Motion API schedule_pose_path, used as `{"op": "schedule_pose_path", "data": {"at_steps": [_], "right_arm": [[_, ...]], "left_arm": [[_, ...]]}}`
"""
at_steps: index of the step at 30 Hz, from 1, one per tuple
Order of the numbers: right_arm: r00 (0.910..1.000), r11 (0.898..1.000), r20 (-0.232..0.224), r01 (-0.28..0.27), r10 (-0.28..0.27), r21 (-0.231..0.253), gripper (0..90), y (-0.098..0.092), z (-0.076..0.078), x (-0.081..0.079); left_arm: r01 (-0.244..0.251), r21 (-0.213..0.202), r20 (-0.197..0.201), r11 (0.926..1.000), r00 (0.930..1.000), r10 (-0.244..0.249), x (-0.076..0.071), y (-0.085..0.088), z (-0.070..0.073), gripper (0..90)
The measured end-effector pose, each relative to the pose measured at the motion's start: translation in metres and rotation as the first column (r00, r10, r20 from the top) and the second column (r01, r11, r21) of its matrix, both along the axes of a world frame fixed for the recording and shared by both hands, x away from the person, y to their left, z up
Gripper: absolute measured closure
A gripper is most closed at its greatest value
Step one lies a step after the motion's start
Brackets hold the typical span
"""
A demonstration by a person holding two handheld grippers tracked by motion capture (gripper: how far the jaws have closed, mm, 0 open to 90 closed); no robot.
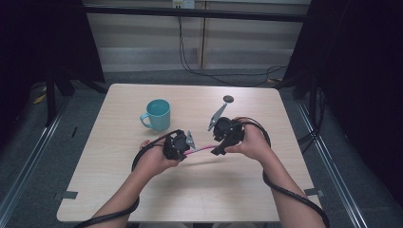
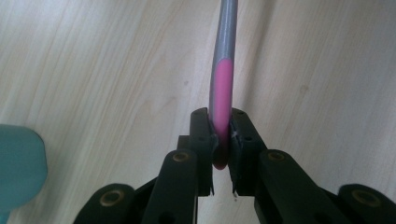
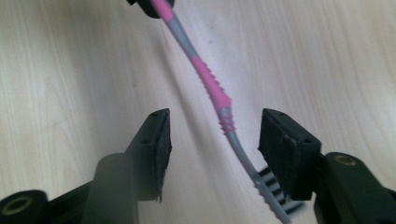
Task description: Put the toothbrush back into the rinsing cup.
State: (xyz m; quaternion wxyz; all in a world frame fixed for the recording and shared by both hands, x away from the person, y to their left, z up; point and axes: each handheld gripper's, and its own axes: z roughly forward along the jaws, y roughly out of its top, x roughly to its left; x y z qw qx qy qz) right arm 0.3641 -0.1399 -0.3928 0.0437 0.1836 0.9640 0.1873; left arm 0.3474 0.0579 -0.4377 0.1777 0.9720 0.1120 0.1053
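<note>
A: Forearms enter over the table's (image 1: 119, 199) near edge; left gripper (image 2: 222, 140) clamps the toothbrush (image 3: 212, 91) handle end mid-table.

B: Right gripper (image 3: 212, 140) jaws stand apart around its neck, untouched. Teal mug (image 1: 158, 114) stands beside, toward the far-left corner.

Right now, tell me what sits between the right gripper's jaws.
The pink and grey toothbrush passes between the open right gripper, touching neither pad. Its bristle end is partly hidden behind one jaw.

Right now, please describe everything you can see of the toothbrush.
The toothbrush has a slim grey handle with pink grip sections, plastic by its look, and dark bristles at one end. It hangs above the table. The left tongs clamp its pink end. Its bristled end lies between the open right tongs, whose pads are apart from it.
</note>
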Motion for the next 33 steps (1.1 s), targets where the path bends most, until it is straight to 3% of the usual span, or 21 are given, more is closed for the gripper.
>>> {"op": "schedule_pose_path", "data": {"at_steps": [5, 9, 15, 17, 23, 27, 33], "right_arm": [[0.9994, 0.999, 0.024, 0.023, -0.024, 0.034, 38.6, -0.009, 0.003, 0.002], [0.9959, 0.993, 0.033, 0.081, -0.085, 0.091, 35.2, -0.019, 0.003, 0.003], [0.9831, 0.968, 0.012, 0.178, -0.183, 0.177, 33.7, -0.038, -0.002, 0.003], [0.9815, 0.965, 0.011, 0.186, -0.191, 0.183, 33.7, -0.04, -0.004, 0.003], [0.9694, 0.945, -0.009, 0.241, -0.245, 0.223, 33.6, -0.052, -0.008, 0.003], [0.9692, 0.945, -0.012, 0.243, -0.246, 0.218, 33.3, -0.054, -0.01, 0.002], [0.9652, 0.934, -0.041, 0.26, -0.258, 0.243, 33.5, -0.056, -0.019, 0.0]], "left_arm": [[-0.029, -0.011, -0.003, 0.9995, 0.9996, 0.029, 0.001, 0.004, 0.0, 82.1], [-0.05, -0.02, 0.01, 0.9985, 0.9987, 0.051, 0.002, 0.008, 0.0, 82.1], [-0.081, -0.052, 0.025, 0.9953, 0.9963, 0.083, 0.005, 0.016, 0.003, 82.1], [-0.087, -0.055, 0.025, 0.9946, 0.9957, 0.089, 0.005, 0.017, 0.003, 82.1], [-0.106, -0.056, 0.028, 0.9929, 0.9938, 0.107, 0.007, 0.025, 0.004, 82.1], [-0.116, -0.067, 0.028, 0.991, 0.9926, 0.118, 0.007, 0.028, 0.004, 82.1], [-0.114, -0.075, 0.03, 0.9907, 0.9927, 0.116, 0.007, 0.03, 0.006, 82.0]]}}
